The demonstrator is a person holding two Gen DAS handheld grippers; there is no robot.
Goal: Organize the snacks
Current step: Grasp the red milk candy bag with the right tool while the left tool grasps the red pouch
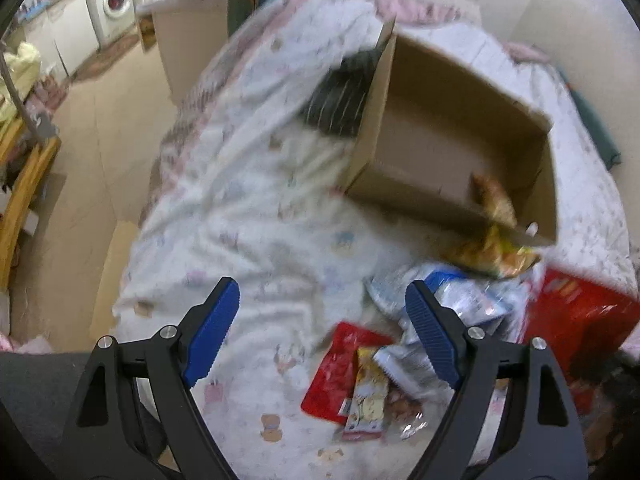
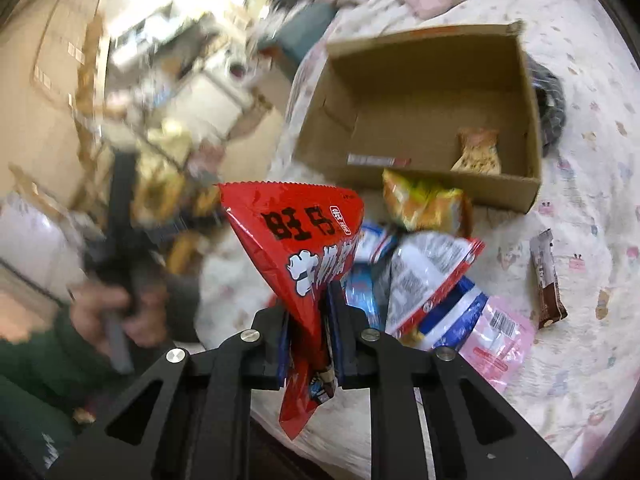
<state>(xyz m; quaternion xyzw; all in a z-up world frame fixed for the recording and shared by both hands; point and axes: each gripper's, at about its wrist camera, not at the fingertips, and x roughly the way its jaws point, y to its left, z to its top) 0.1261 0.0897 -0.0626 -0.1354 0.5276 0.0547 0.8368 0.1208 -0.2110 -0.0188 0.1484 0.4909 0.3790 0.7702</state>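
Observation:
My right gripper (image 2: 310, 320) is shut on a red snack bag (image 2: 296, 232) with black lettering, lifted above the bed; the bag stands up between the blue pads. An open cardboard box (image 2: 400, 176) lies beyond it with one orange packet (image 2: 478, 152) inside. A yellow-orange bag (image 2: 424, 200) rests against the box's near wall. My left gripper (image 1: 324, 320) hangs open over the bedsheet, nothing between its blue pads (image 1: 216, 328). In the left wrist view the box (image 1: 384, 196) is upper right, with a pile of snacks (image 1: 460, 308) and a flat red packet (image 1: 336, 372) below it.
A white-and-blue bag (image 2: 432, 276), a pink packet (image 2: 500, 332) and a brown bar (image 2: 546, 280) lie on the patterned bedsheet (image 2: 580, 360). A dark striped cloth (image 1: 340, 100) lies left of the box. A person's hand (image 2: 116, 308) holds the other gripper's handle. Floor and a washing machine (image 1: 114, 2) lie left.

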